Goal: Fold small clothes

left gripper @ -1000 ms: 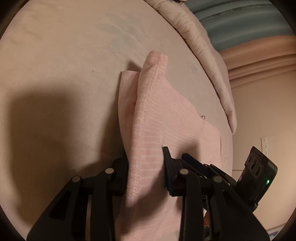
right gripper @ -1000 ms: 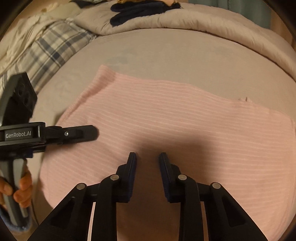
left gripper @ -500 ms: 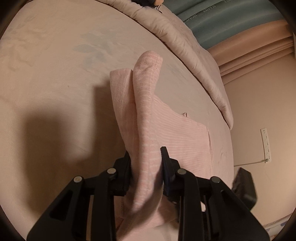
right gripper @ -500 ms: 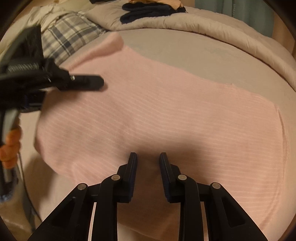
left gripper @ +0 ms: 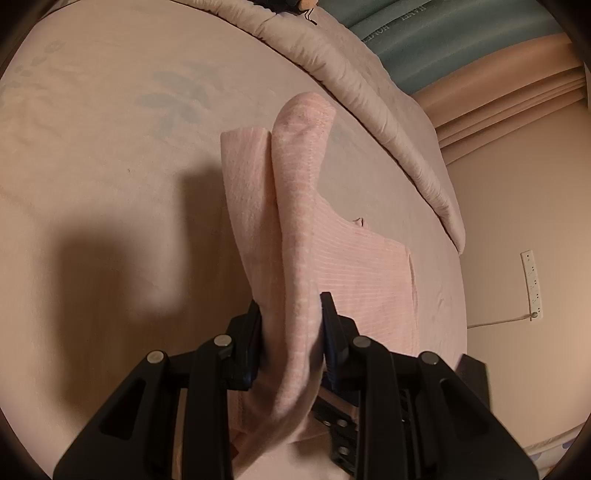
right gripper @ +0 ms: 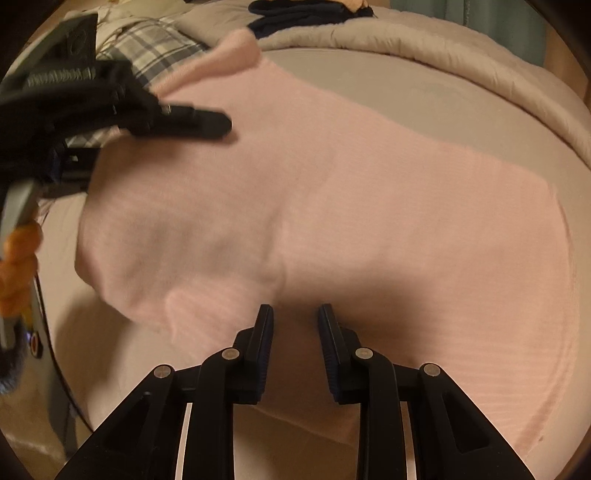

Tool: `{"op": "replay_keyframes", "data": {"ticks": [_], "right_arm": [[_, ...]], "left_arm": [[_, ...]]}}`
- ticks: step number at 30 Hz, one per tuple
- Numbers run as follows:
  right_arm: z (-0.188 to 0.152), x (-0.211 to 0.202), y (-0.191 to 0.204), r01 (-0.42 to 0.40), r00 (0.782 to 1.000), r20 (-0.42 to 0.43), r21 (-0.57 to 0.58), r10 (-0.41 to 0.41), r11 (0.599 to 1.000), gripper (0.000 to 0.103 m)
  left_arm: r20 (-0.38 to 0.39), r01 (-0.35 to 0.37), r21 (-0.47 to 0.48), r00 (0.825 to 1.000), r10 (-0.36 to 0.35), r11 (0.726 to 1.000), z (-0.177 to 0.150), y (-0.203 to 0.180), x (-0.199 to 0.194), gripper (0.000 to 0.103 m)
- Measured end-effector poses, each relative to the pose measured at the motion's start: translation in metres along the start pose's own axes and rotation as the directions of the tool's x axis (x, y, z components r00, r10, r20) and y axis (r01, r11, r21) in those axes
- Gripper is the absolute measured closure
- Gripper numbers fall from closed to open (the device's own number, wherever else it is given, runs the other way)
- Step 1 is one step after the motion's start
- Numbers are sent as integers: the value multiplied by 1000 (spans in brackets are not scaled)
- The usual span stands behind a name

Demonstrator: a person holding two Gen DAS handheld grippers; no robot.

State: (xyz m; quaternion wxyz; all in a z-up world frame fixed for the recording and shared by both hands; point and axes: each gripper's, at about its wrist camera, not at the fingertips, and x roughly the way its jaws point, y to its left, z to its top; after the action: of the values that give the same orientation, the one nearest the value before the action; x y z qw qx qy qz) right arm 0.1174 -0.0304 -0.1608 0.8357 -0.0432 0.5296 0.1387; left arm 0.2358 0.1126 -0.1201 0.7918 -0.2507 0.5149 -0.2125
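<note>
In the right wrist view, the left gripper (right gripper: 218, 123) reaches in from the far left edge, blurred, held by a hand (right gripper: 18, 266) whose fingers show low on that edge. Its tip lies against the raised left part of the pink ribbed garment (right gripper: 369, 206). The left wrist view settles the grip: the left gripper (left gripper: 291, 332) has its jaws narrowly set and pressed on a bunched fold of the pink cloth, which rises between the fingers into a rolled hump and then falls away flat to the right across the bed.

Further right, the garment spreads wide over the bedsheet (right gripper: 424, 96), its left corner lifted and its right side lying flat with a hemmed edge. The right gripper (right gripper: 295, 325) sits at the garment's near edge, jaws at a narrow gap with pink cloth between them; whether the pads actually pinch it I cannot tell.

The sheet is pale, with a faint leaf print (left gripper: 177, 99) in the left wrist view. A plaid cloth (right gripper: 155, 48) lies at the upper left of the bed, a rolled beige duvet (right gripper: 443, 40) runs along the far side, and dark clothing (right gripper: 295, 16) rests on top of it. At the right, a beige wall carries a white socket strip (left gripper: 532, 284) with a cord, beside teal and peach curtains (left gripper: 443, 48).
</note>
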Motion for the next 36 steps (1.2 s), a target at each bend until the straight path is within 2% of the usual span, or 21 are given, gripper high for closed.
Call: {"op": "replay_keyframes", "data": {"ticks": [6,16,26,36], "right_arm": [[2,5,-4,-14,1000,0,10,14,1000,75],[-8,-13,-23,-87,995,49,112,82,990,74],[-14,-22,-49,-239,969,121,239,215,941,74],[-28,-20,-59,-298,953,151,299,263,907,74]], "left_arm": [[1,-4,17,1000,4,1000,1,-7,-3,76],[-3,-25,33,1000,25,999,2,-14,-1,76],[-17,-41,58,999,42,997,1,-27,3,77],[-44,-57,95,997,61,994,0,-43,14,77]]}}
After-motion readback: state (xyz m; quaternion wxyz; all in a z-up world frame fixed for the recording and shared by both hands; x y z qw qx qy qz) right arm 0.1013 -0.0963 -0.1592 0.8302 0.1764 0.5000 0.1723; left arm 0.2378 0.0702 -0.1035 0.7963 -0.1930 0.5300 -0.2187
